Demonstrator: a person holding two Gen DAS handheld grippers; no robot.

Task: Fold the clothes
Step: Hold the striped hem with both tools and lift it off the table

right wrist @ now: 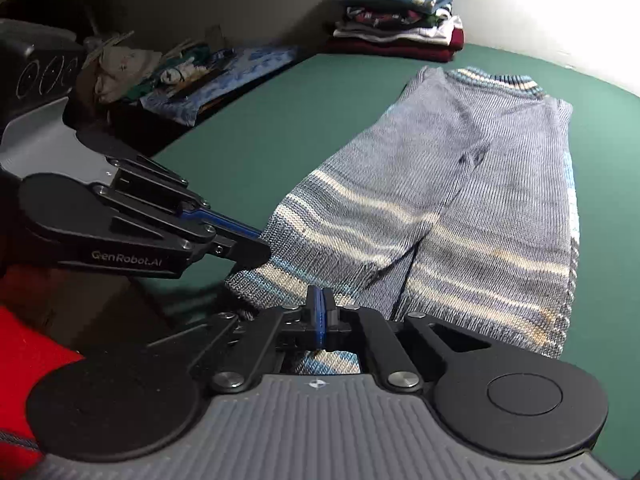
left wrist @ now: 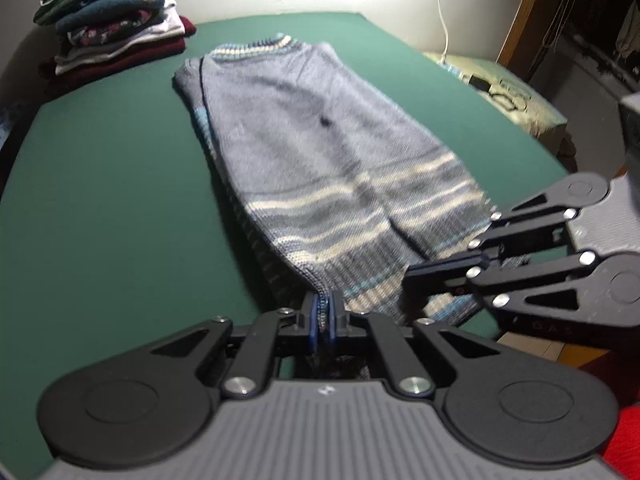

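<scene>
While the grey-blue knitted sweater (left wrist: pixel 320 152) lies lengthwise on the green table (left wrist: pixel 112 184), folded into a long narrow shape with its striped collar at the far end and its striped ribbed hem at the near edge, both grippers hold that hem. The left gripper (left wrist: pixel 323 312) has its blue-padded jaws pressed together on the hem's left part, a thin strip of knit showing between them. The right gripper (right wrist: pixel 320 312) is likewise closed on the hem's right part; striped fabric shows under its linkage. In the left wrist view the right gripper (left wrist: pixel 416 276) enters from the right, its fingers resting at the hem's corner. In the right wrist view the left gripper (right wrist: pixel 256 244) enters from the left and meets the hem's other corner. A stack of folded clothes (left wrist: pixel 116 20) stands at the table's far corner, well apart from the sweater. A white cable (left wrist: pixel 442 12) hangs against the wall behind.
</scene>
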